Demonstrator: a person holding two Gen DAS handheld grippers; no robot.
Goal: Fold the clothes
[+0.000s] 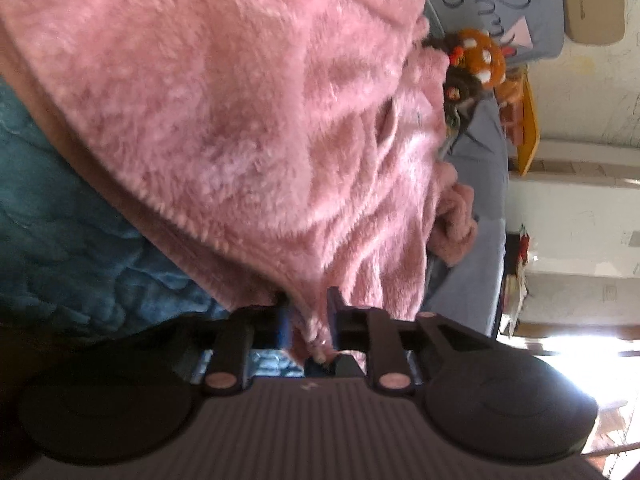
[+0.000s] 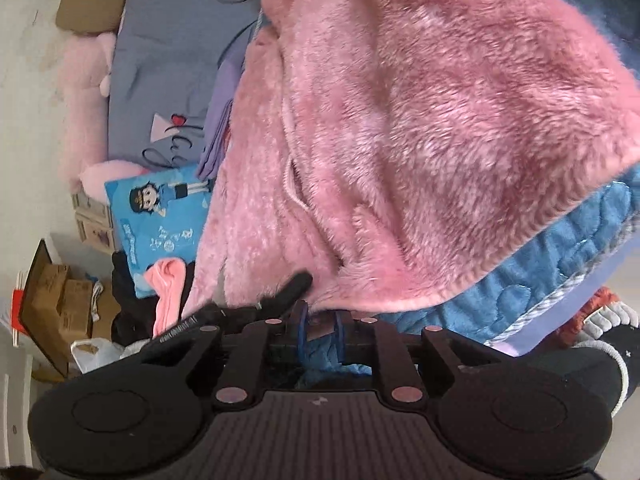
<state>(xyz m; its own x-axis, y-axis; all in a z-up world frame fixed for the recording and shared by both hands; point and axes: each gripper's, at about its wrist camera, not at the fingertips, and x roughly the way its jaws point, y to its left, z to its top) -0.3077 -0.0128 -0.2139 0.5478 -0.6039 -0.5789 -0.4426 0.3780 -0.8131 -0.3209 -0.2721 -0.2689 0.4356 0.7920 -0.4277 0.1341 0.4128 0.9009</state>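
A fluffy pink fleece garment (image 1: pixel 248 112) lies spread over a blue quilted blanket (image 1: pixel 72 248). My left gripper (image 1: pixel 308 312) is shut on its lower edge, with pink pile bunched between the blue pads. In the right wrist view the same garment (image 2: pixel 420 120) covers the blanket (image 2: pixel 540 272), and a white drawstring (image 2: pixel 290 176) runs down its fold. My right gripper (image 2: pixel 321 322) sits at the hem with its blue pads a little apart and the hem's edge at their tips, not visibly pinched. A black finger (image 2: pixel 294 284) of the other gripper touches the hem just to its left.
A grey-blue sheet with black script (image 2: pixel 176 60) covers the bed beyond. An orange plush toy (image 1: pixel 480 60) sits at the bed's far end. A blue cartoon pillow (image 2: pixel 160 216), a pale pink plush (image 2: pixel 88 100), dark clothes and cardboard boxes (image 2: pixel 64 304) crowd the left.
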